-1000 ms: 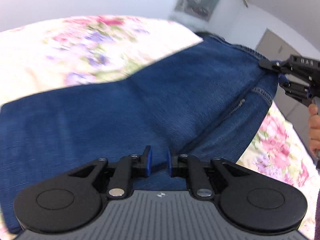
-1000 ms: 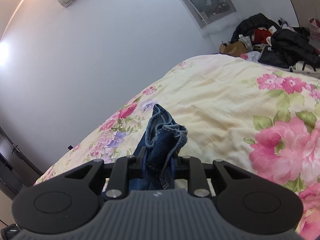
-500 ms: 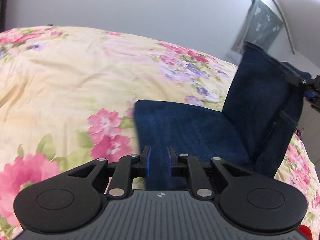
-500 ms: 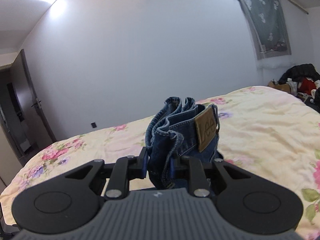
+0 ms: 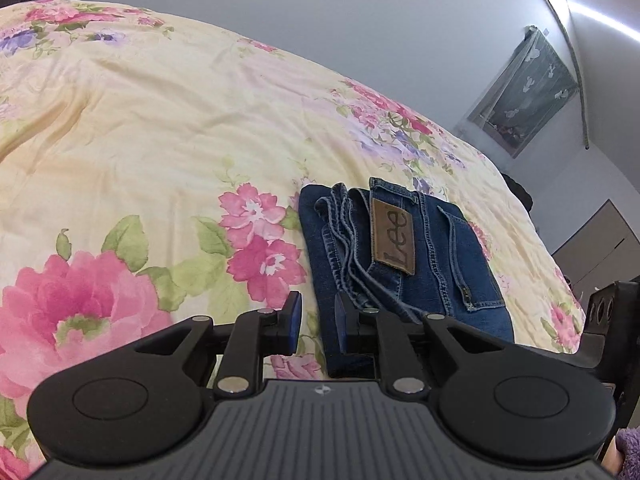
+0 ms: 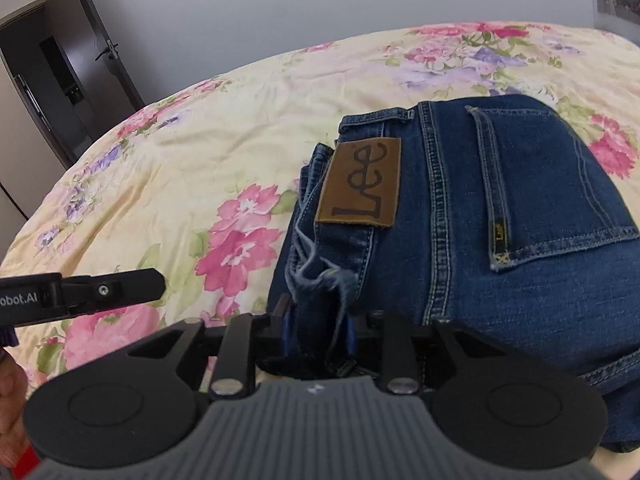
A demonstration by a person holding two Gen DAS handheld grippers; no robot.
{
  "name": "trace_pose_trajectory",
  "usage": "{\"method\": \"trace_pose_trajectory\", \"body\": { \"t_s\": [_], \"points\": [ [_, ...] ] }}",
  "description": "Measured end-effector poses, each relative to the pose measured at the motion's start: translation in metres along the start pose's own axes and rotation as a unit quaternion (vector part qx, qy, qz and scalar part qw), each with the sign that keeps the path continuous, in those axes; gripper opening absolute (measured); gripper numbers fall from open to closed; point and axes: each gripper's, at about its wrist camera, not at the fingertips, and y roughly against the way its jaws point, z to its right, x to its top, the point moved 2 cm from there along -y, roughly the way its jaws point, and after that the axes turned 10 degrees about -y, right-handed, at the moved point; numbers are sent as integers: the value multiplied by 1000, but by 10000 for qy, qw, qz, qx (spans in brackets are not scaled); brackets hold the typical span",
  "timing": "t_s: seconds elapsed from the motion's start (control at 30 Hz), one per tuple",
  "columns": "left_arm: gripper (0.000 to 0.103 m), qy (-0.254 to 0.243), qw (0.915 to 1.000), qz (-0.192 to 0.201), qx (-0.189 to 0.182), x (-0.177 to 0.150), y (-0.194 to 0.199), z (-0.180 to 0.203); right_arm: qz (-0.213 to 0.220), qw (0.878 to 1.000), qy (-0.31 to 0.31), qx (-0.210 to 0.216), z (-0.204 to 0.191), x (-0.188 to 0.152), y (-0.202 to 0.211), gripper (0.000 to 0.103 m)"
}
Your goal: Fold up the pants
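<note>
Right wrist view shows our right gripper [image 6: 316, 330] with its jaws opening around a bunch of waistband denim that still sits between the blue pads; the cloth looks slack there, so we judge the pads no longer press on it. Just ahead of those fingers lie the jeans [image 6: 460, 208], folded into a compact stack on the floral bedspread [image 6: 168, 152], with the leather patch [image 6: 362, 188] facing up and the back pocket [image 6: 552, 196] off to the right of the fingers. Our left gripper [image 5: 316, 322] has its jaws opening too, and nothing is between them: its right pad sits at the near left edge of the stack, its left pad over bare bedspread. From the right wrist we see the left gripper's finger [image 6: 116, 290] hanging off to the left, apart from the denim. The fold looks all but finished, so the step in hand is the release. To do it well, we would let the right jaws part fully before drawing back, and pull straight away along the fingers so the loose threads and waistband layers do not drag and spoil the stack. We would lift the left gripper clear without nudging the stack's edge. If a waistband layer then stands proud, a light downward press should settle it.
</note>
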Motion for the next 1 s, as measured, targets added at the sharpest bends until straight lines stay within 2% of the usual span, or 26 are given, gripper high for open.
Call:
{"method": "trace_pose_trajectory", "body": {
  "t_s": [0.1, 0.2, 0.27, 0.33, 0.4, 0.47, 0.57, 0.63, 0.8, 0.9, 1.0],
  "points": [
    [26, 16, 9998, 68, -191, 7, 0, 6, -97, 9999, -50, 7, -5, 6, 4, 39],
    [32, -46, 9993, 107, -346, 18, 0, 12, -149, 9995, -90, 267, -6, 15, 21, 39],
    [33, -58, 9987, 104, -487, 27, -5, 15, 86, 9992, -120, 367, -3, 24, 39, 37],
    [35, 39, 9973, 125, -719, 37, -16, 18, 466, 9989, 104, -26, 3, 36, 51, 37],
    [53, 247, 9948, 160, -972, 48, -29, 20, 616, 9968, 223, -455, 17, 52, 53, 37],
    [56, 421, 9927, 184, -1119, 59, -47, 20, 695, 9954, 107, -657, 37, 67, 54, 35],
    [56, 754, 9900, 55, -1188, 70, -83, 12, 1014, 9876, 206, -1181, 63, 80, 57, 28],
    [56, 1031, 9867, -37, -1258, 73, -107, 4, 1132, 9836, 228, -1385, 80, 87, 57, 21],
    [54, 1268, 9819, -209, -1390, 79, -150, -10, 1180, 9841, -140, -1317, 120, 93, 53, 20],
    [45, 1207, 9785, -331, -1641, 79, -168, -11, 1219, 9854, -173, -1175, 129, 89, 46, 20],
    [43, 1133, 9778, -419, -1710, 79, -183, -8, 1289, 9852, -81, -1130, 131, 84, 41, 21]
  ]
}}
